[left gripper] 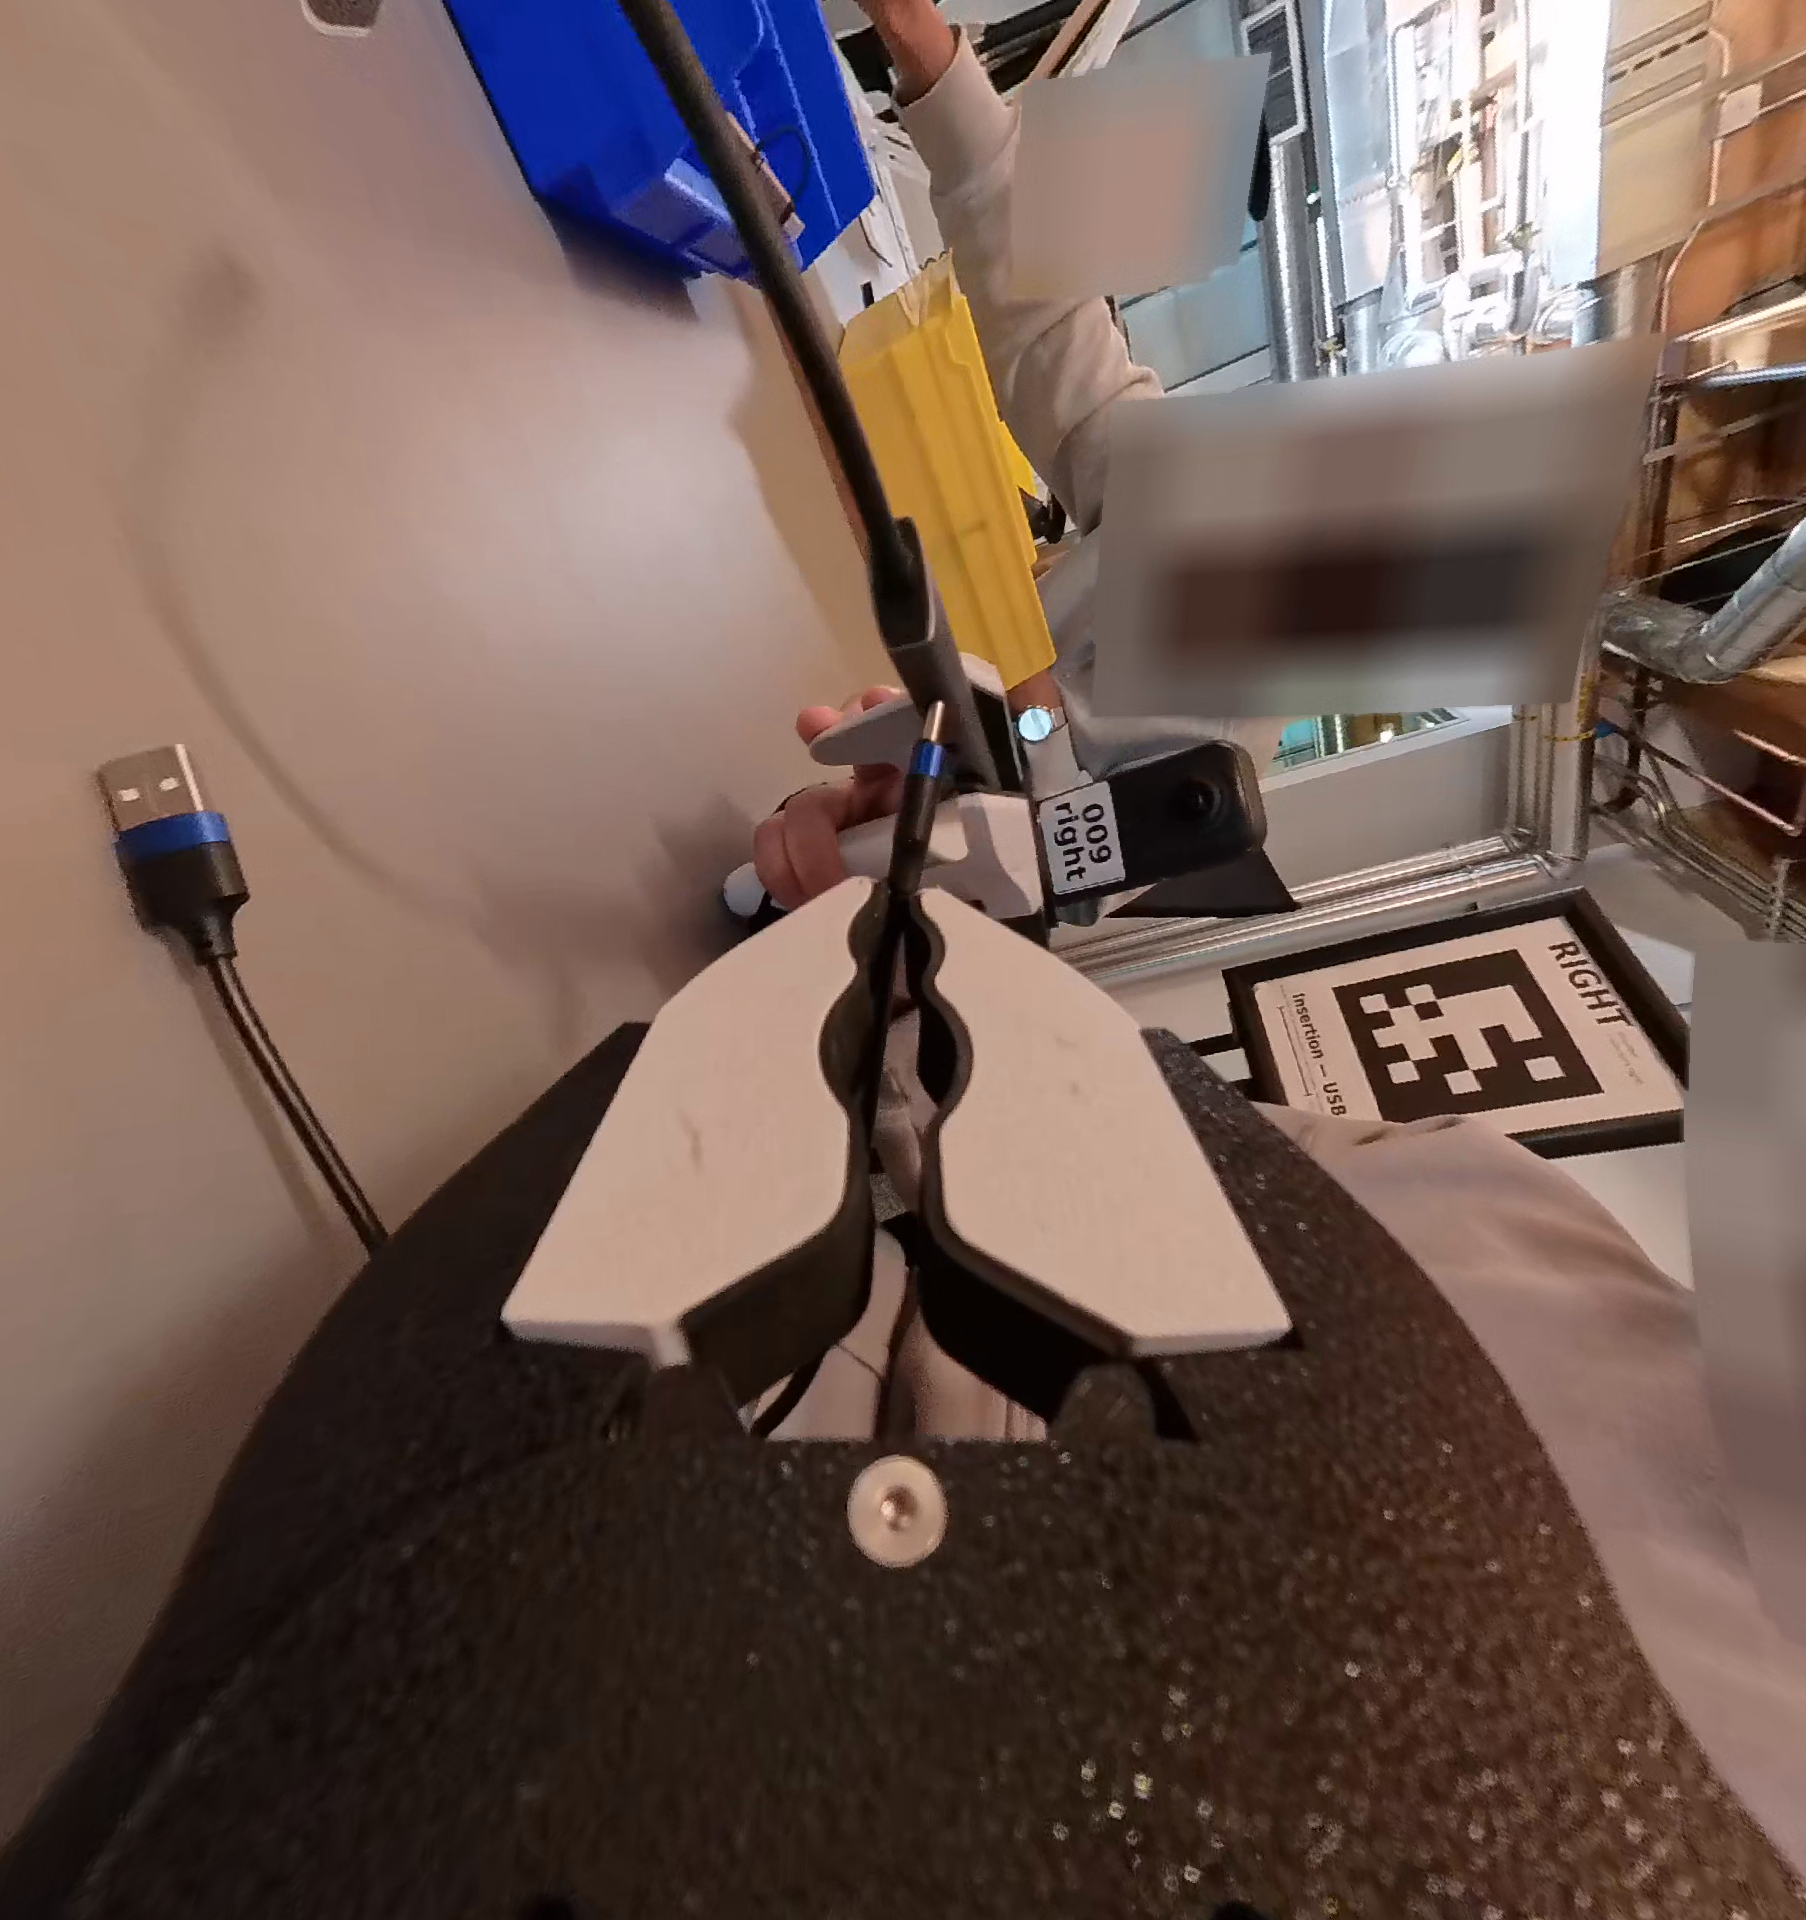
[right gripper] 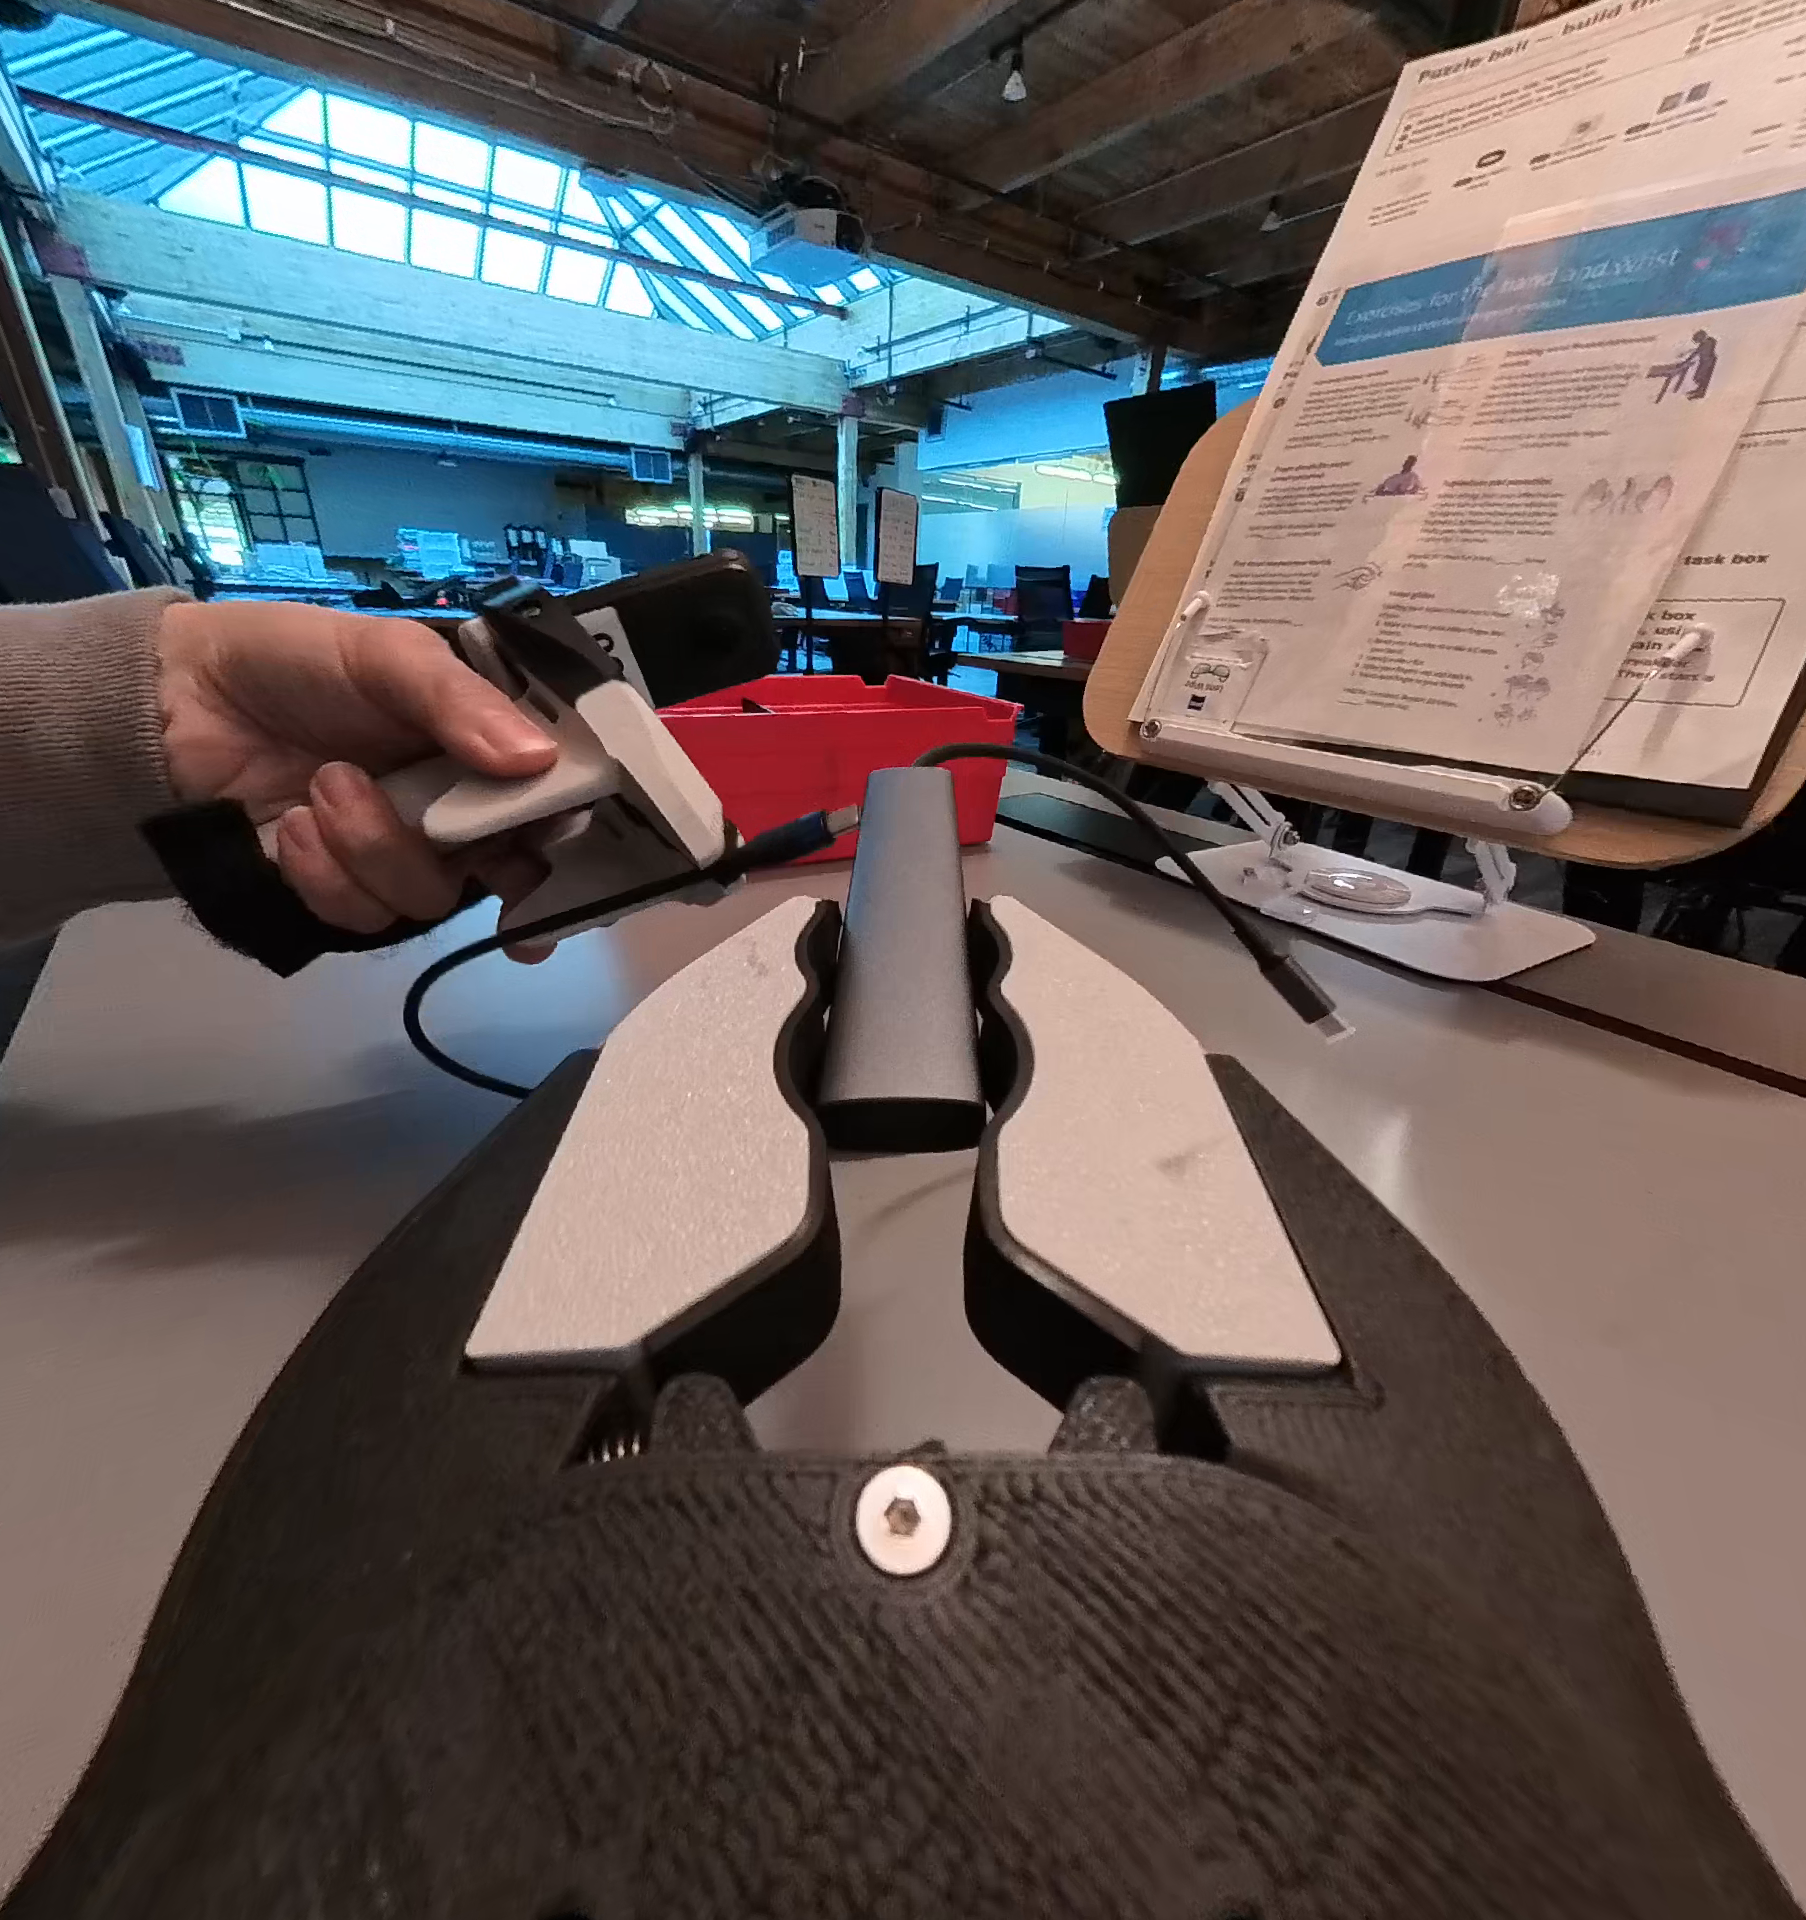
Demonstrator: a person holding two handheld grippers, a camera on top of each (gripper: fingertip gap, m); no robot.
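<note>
My left gripper (left gripper: 899, 904) is shut on a black cable just behind its blue-banded small plug (left gripper: 925, 769), which sticks out past the fingertips. The cable's other end, a wide flat plug (left gripper: 166, 821), lies on the table to the left. My right gripper (right gripper: 904, 914) is shut on a dark grey slim hub (right gripper: 904, 987) and holds it lengthwise above the table. In the right wrist view the left gripper (right gripper: 717, 847), held by a hand, points the small plug (right gripper: 805, 831) at the hub's far left side, close to it. The hub's own cable ends in a plug (right gripper: 1309, 997) on the table.
A red bin (right gripper: 837, 748) stands behind the hub. A document stand with printed sheets (right gripper: 1450, 520) is at the right on the grey table (right gripper: 1501, 1247). A yellow bin (left gripper: 940, 468), a blue bin (left gripper: 660, 135) and a framed marker card (left gripper: 1439, 1039) lie beyond. There is about 6 cm between the tips of the two grippers.
</note>
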